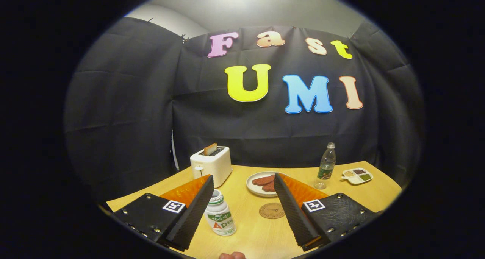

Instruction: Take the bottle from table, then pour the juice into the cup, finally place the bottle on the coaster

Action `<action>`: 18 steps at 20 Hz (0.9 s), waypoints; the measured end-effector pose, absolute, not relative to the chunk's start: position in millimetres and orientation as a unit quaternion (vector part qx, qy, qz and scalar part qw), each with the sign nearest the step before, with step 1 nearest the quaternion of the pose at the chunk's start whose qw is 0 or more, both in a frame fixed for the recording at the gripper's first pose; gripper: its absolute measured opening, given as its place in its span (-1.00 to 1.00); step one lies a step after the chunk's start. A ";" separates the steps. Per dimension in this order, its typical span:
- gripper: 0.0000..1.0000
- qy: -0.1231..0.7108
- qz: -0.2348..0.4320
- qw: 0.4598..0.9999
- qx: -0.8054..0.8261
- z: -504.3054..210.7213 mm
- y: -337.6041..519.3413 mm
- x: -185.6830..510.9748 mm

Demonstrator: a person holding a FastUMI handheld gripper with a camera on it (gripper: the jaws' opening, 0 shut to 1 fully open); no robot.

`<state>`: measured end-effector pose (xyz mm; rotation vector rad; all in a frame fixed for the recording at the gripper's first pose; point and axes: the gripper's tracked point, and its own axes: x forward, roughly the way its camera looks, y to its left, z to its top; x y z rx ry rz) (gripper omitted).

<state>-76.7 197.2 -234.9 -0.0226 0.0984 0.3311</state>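
on the far left of the wooden table (pixel 242 236) stands a white toaster (pixel 212 165) with a slice of bread (pixel 210 149) sticking up from its slot. nearer, the gripper (pixel 243 199) has its fingers spread wide apart, clamped on nothing. the small white bottle (pixel 219 217) with a green cap stands upright between them, close against the left finger (pixel 191 213) and well apart from the right one. right of the bottle, also between the fingers, the round brown coaster (pixel 271 210) lies flat and bare. beyond it sits a white plate (pixel 253 188) with reddish pieces of food, partly hidden by the right finger. farther right stands a clear bottle (pixel 326 164), a small clear cup (pixel 320 184) at its foot, then a white divided dish (pixel 357 176).
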 end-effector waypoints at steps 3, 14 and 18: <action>0.95 0.048 0.173 0.984 -0.011 -254.0 214.3 -77.6; 0.96 0.100 0.165 0.980 -0.042 -341.9 244.6 -44.1; 0.96 0.095 0.154 0.982 -0.052 -352.7 245.8 -35.3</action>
